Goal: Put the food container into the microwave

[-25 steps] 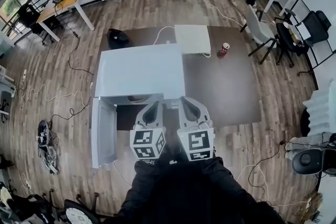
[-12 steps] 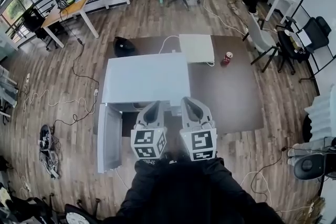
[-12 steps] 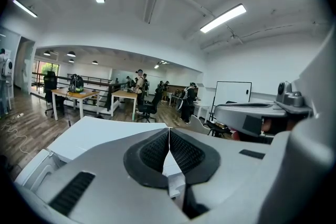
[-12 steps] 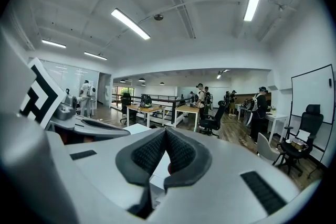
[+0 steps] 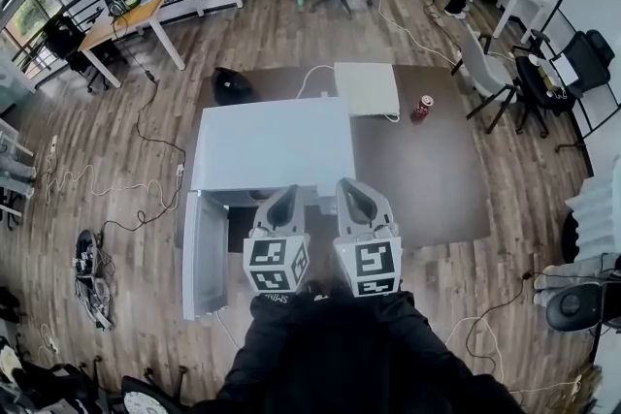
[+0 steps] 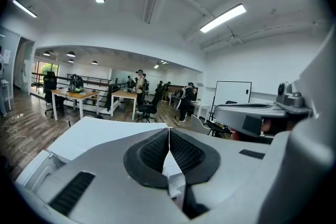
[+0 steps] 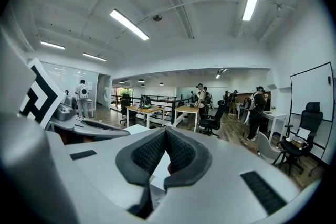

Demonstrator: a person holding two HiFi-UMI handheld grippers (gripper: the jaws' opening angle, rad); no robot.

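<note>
A white microwave (image 5: pixel 272 145) stands on the dark brown table (image 5: pixel 427 179), its door (image 5: pixel 204 252) swung open at the left. A flat white square box (image 5: pixel 367 89) lies on the table behind the microwave; I cannot tell if it is the food container. My left gripper (image 5: pixel 289 195) and right gripper (image 5: pixel 346 187) are held side by side in front of the microwave, near my body. Both are shut with nothing between the pads. The left gripper (image 6: pixel 169 129) looks over the microwave's white top (image 6: pixel 100 136). In its own view the right gripper (image 7: pixel 165 130) shows its pads pressed together.
A red can (image 5: pixel 421 107) stands on the table right of the white box. A black object (image 5: pixel 231 84) sits at the table's far left corner. Cables trail over the wooden floor (image 5: pixel 126 179). Desks, office chairs (image 5: pixel 485 63) and several people are farther back.
The view has shifted slightly, so the microwave and table sit a little further right. Both grippers stay shut and in the same place.
</note>
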